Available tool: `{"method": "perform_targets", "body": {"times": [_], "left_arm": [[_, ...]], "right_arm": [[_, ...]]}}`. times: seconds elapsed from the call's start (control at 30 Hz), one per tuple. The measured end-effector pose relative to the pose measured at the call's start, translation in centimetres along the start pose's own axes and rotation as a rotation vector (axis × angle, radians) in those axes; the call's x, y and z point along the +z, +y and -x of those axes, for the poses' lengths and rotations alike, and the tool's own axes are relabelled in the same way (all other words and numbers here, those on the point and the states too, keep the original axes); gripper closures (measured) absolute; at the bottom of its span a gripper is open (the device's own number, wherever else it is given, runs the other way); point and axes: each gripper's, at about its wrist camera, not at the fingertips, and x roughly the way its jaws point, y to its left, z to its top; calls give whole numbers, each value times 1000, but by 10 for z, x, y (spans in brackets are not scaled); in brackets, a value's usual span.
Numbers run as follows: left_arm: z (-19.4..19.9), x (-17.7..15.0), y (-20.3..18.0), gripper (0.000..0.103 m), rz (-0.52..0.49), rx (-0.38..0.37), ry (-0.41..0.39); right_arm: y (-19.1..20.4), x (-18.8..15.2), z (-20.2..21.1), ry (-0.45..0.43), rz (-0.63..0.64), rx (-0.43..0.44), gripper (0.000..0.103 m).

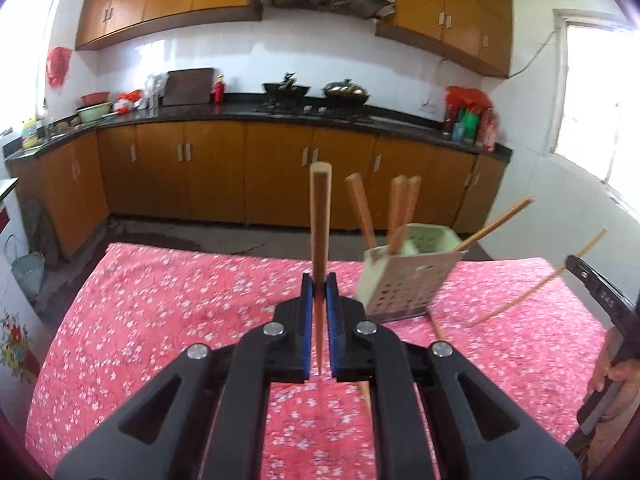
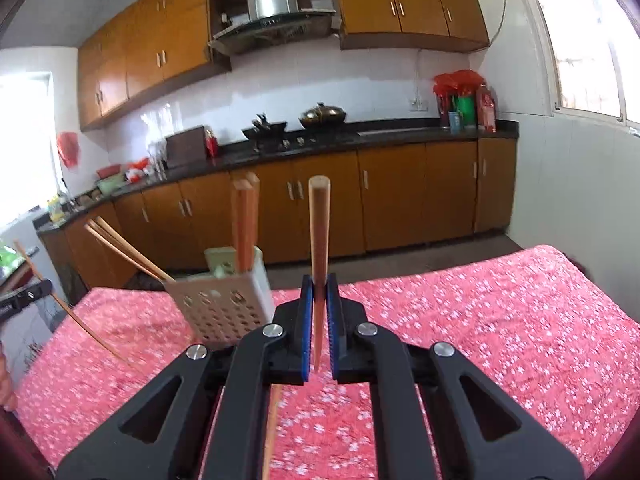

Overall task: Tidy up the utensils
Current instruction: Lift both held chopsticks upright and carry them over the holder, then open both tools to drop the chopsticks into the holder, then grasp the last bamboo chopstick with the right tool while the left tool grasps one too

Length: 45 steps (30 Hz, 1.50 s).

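Observation:
My left gripper (image 1: pixel 319 286) is shut on a wooden chopstick (image 1: pixel 320 216) that stands upright between its blue pads. My right gripper (image 2: pixel 319 286) is shut on another wooden chopstick (image 2: pixel 319 224), also upright. A pale perforated utensil holder (image 1: pixel 404 276) stands on the table just right of the left gripper; in the right wrist view it (image 2: pixel 224 300) is left of the right gripper. Several chopsticks (image 1: pixel 394 212) lean inside it. The right gripper's chopstick (image 1: pixel 540 284) shows at the right edge of the left wrist view. A loose chopstick (image 1: pixel 436 326) lies on the cloth.
The table has a red flowered cloth (image 1: pixel 180 312) (image 2: pixel 500 320). Beyond it are brown kitchen cabinets and a dark counter (image 1: pixel 280 112) with pots. A white appliance (image 1: pixel 12 280) stands left of the table. A window (image 2: pixel 592 40) is at the right.

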Motion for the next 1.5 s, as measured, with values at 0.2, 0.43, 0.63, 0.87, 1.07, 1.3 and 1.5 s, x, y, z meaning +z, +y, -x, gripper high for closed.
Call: {"method": "perform_targets", "body": {"times": [0.2,0.43,0.63,0.87,1.07,1.3,1.5], "left_arm": [[23,26,-31,95,-17,-72,-89],[34,70,-69,95,1,-119,-257],[7,92,-92,95,-1,-87,-332],[-54,80,-90,95,31,-95,-212],[-79,75,-76,92,61,-89,-168],[-63,78,-64,81,74,-77,-201],[-22,73,-52,74,94,-54,-238]], "right_arm": [[21,38,27,-102,-21,134,95],[55,71,27,-219,32,177,95],[69,74,-16,-207,65,136,95],[67,65,-61,-103,39,125,95],[64,59,-68,-61,34,128,91],[61,65,-41,-111,36,117,75],[47,53,-7,-108,35,89,75]]}}
